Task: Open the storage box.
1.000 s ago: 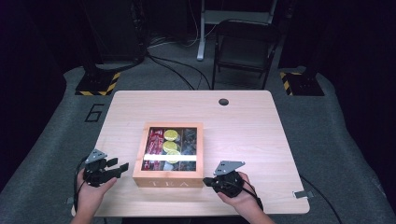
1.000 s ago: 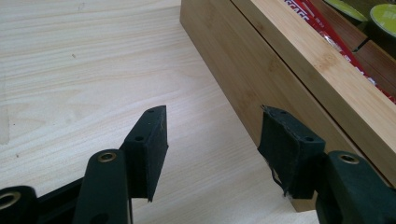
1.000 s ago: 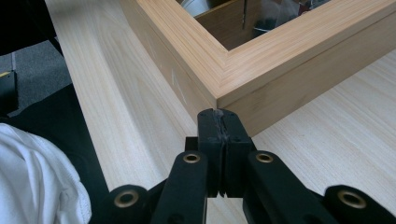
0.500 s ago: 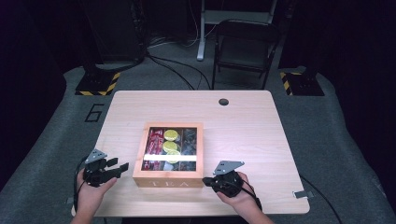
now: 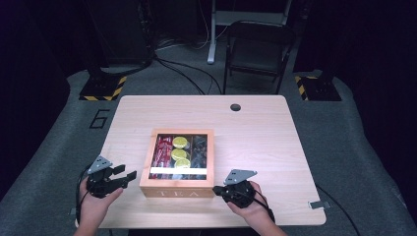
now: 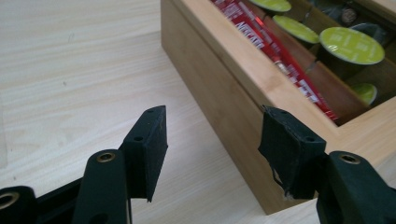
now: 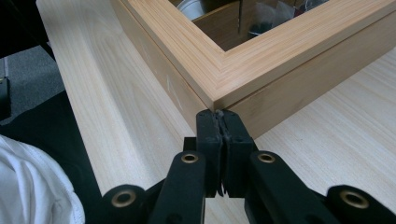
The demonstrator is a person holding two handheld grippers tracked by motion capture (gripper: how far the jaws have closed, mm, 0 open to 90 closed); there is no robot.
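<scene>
While both hands rest at the lower edge of the high view, the wooden tea box (image 5: 177,164) sits on the bench (image 5: 265,142) just below the middle of the frame, its windowed lid down and the letters TEA on its near face. Through the window show red sachets (image 5: 163,150) at the left, lime-green capsules (image 5: 179,147) in the middle and dark items at the right. The left tool (image 5: 129,176), in the lower left of the frame, points toward the box's left side with its jaws standing partly apart and nothing between them; in the left gripper view one pad (image 6: 289,144) lies against the box's lower corner while the other is over bare bench. The right tool (image 5: 217,190), in the lower middle, has its jaws pressed together on nothing, their tips right at the box's front right corner (image 7: 215,103), just under the lid's edge.
</scene>
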